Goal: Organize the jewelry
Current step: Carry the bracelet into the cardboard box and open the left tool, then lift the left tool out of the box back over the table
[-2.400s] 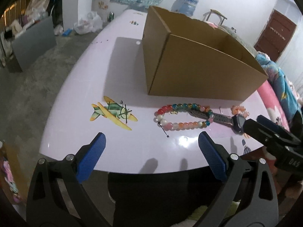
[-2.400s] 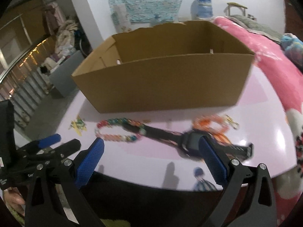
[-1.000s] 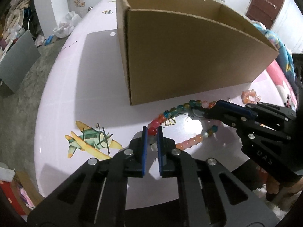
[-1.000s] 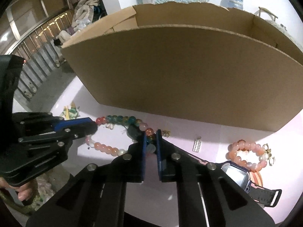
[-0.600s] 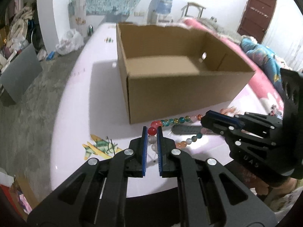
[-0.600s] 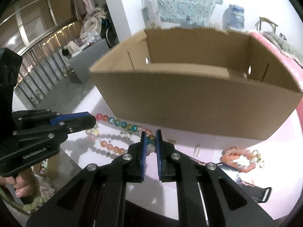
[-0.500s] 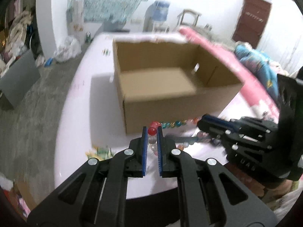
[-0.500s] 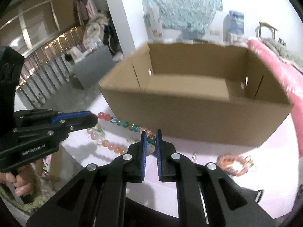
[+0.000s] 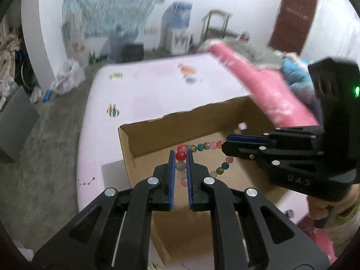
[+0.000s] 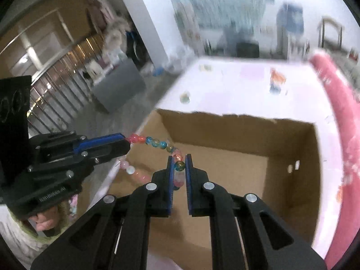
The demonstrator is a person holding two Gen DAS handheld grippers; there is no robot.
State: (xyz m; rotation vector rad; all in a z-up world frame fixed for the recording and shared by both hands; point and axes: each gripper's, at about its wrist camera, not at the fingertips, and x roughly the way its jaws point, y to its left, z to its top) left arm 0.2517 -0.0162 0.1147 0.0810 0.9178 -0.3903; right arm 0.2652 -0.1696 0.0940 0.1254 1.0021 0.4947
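Observation:
A multicoloured bead necklace [image 9: 203, 146] hangs stretched between my two grippers over the open cardboard box [image 9: 157, 127]. My left gripper [image 9: 180, 156] is shut on a red bead at one end. My right gripper [image 10: 179, 166] is shut on a green-gold bead at the other end. In the right wrist view the necklace [image 10: 155, 143] runs from the left gripper [image 10: 126, 139] to my fingers, above the box [image 10: 225, 139]. The right gripper also shows in the left wrist view [image 9: 225, 145]. The box's brown floor looks bare.
The box stands on a pale pink table [image 9: 157, 85] with small cartoon stickers. A pink padded roll [image 9: 265, 90] lies along the table's right edge. Grey floor, a grey cabinet [image 10: 119, 85] and clutter lie to the left.
Both grippers have lifted the necklace off the table and carried it up and forward, from in front of the box to above its open top.

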